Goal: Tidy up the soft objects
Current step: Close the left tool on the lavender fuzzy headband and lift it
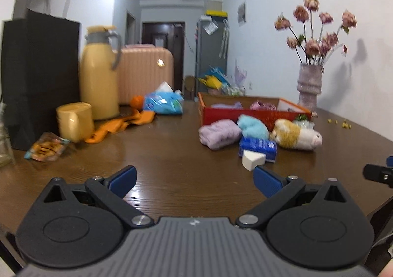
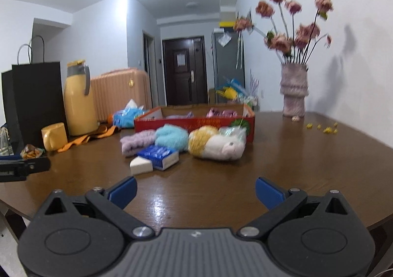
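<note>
Both grippers — left gripper (image 1: 195,180), right gripper (image 2: 195,190) — gape above table (image 2: 294,166).

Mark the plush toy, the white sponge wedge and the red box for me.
plush toy (image 2: 216,144), right wrist view, on its white belly.
sponge wedge (image 2: 141,165), right wrist view, on its front face.
red box (image 2: 194,123), right wrist view, on its red front wall.

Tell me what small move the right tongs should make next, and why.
Probably ease the right tongs forward toward the white sponge wedge. They are open and empty, short of the pile, and the wedge is the nearest soft item in front of the red box.
</note>
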{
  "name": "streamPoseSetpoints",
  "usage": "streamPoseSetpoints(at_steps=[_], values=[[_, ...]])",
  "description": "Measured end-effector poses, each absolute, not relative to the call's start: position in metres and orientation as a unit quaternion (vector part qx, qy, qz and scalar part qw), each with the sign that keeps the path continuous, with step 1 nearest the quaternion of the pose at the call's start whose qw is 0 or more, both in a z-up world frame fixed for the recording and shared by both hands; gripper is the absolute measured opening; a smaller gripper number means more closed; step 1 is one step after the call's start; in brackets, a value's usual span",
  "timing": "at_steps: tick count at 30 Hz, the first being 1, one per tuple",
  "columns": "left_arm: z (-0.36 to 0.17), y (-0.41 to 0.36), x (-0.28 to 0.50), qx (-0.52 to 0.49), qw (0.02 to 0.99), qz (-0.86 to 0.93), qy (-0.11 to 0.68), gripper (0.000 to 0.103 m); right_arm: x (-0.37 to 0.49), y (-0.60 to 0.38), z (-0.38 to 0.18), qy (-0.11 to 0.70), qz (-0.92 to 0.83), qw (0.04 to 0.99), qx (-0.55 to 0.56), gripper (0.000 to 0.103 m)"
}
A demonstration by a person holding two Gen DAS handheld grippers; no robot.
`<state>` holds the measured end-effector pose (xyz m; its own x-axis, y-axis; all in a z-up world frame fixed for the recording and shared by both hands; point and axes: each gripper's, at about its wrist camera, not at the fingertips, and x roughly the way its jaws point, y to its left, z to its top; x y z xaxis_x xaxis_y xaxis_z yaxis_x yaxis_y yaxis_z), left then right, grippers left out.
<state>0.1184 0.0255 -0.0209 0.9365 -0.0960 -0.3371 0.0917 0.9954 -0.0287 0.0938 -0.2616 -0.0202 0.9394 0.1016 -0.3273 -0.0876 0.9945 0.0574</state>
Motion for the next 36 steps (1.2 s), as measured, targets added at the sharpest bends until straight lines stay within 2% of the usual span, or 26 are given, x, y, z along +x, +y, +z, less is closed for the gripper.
streamPoseSetpoints(at_steps=[11,18,22,25,26,28,29,30,31,32,33,36], values=[[-0.026,-0.006,0.206,-0.003,0.972,-0.087,0.217,0.103,0.170,-0.256,-0.025,0.223,0.071,0.971,0.038,0.091],[-0.019,-0.001,0.278,-0.004,0.976,-0.061,0.209,0.103,0.238,-0.245,-0.018,0.241,0.098,0.965,0.040,0.088],[-0.020,0.002,0.330,-0.022,0.968,-0.085,0.233,0.102,0.271,-0.233,-0.013,0.232,0.114,0.965,0.034,0.086],[-0.028,0.005,0.364,-0.059,0.951,-0.111,0.281,0.099,0.288,-0.226,-0.012,0.228,0.114,0.967,0.023,0.086],[-0.031,0.008,0.371,-0.078,0.947,-0.107,0.292,0.094,0.292,-0.225,-0.012,0.226,0.111,0.968,0.014,0.086],[-0.038,0.010,0.382,-0.098,0.939,-0.102,0.312,0.070,0.297,-0.221,-0.013,0.223,0.105,0.969,-0.004,0.086],[-0.042,0.011,0.387,-0.107,0.934,-0.106,0.325,0.043,0.300,-0.221,-0.014,0.223,0.105,0.969,-0.007,0.086],[-0.045,0.012,0.388,-0.113,0.930,-0.117,0.329,0.035,0.302,-0.221,-0.016,0.224,0.105,0.969,-0.007,0.086],[-0.044,0.012,0.386,-0.114,0.932,-0.117,0.322,0.032,0.302,-0.222,-0.016,0.227,0.105,0.968,-0.005,0.086],[-0.043,0.012,0.383,-0.107,0.936,-0.113,0.316,0.022,0.304,-0.223,-0.018,0.230,0.106,0.967,-0.002,0.086],[-0.041,0.012,0.379,-0.100,0.939,-0.108,0.310,0.019,0.304,-0.224,-0.019,0.234,0.107,0.966,0.000,0.086],[-0.031,0.019,0.363,-0.108,0.945,-0.087,0.295,0.017,0.298,-0.226,-0.019,0.233,0.109,0.966,0.002,0.086]])
